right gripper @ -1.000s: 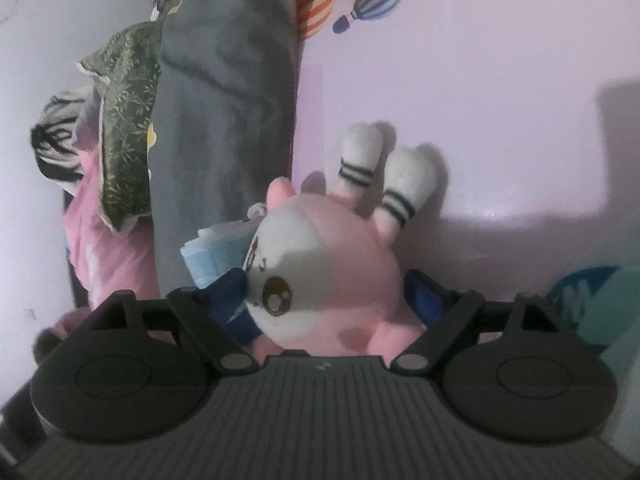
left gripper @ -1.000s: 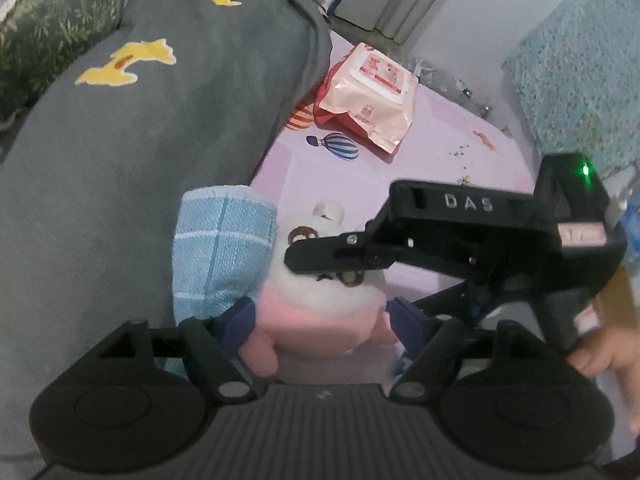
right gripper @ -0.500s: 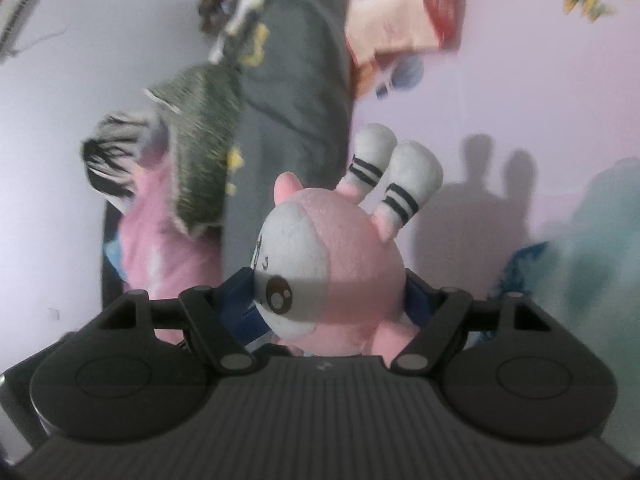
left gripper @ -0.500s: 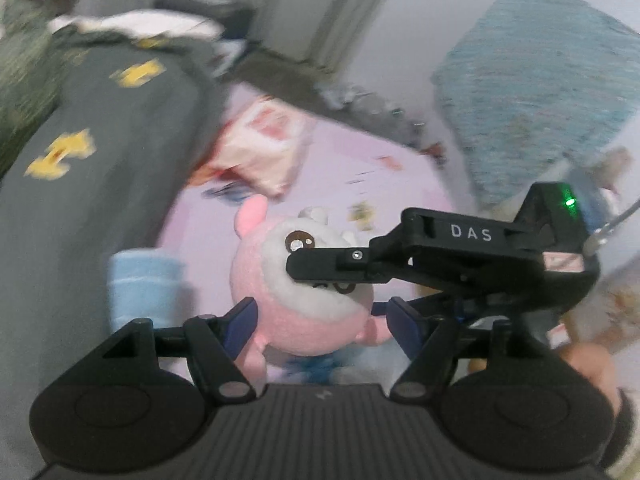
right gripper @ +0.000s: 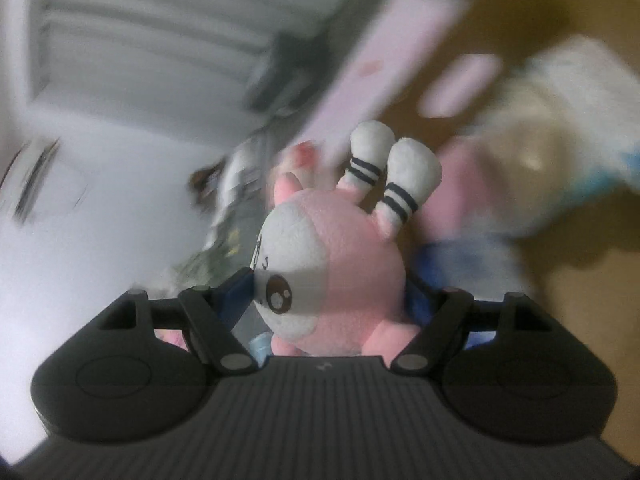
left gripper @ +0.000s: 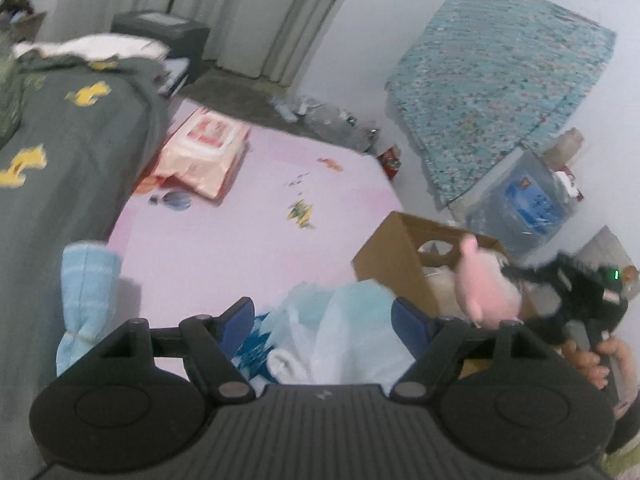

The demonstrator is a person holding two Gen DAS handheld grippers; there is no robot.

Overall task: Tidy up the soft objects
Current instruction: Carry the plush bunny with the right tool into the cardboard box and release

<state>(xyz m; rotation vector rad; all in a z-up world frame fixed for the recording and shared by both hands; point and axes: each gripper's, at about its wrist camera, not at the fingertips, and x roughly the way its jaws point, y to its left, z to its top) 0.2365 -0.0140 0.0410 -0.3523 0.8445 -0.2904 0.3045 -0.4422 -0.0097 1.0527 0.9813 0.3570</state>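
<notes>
The pink and white plush toy sits between the blue pads of my right gripper, which is shut on it, feet pointing away. In the left wrist view the plush toy hangs over the open cardboard box, with the right gripper blurred behind it. My left gripper holds nothing and its jaws are opening above a clear plastic bag of pale blue stuff. A rolled blue towel leans on the grey blanket.
Inside the box lies a cream soft toy. On the pink mat rests a pack of wipes. A water jug and a teal cloth stand by the wall. A hand grips the right handle.
The right gripper carried the plush toy out from between the left gripper's fingers and off to the right, over the box. The left gripper rose and swung away from the blanket.
</notes>
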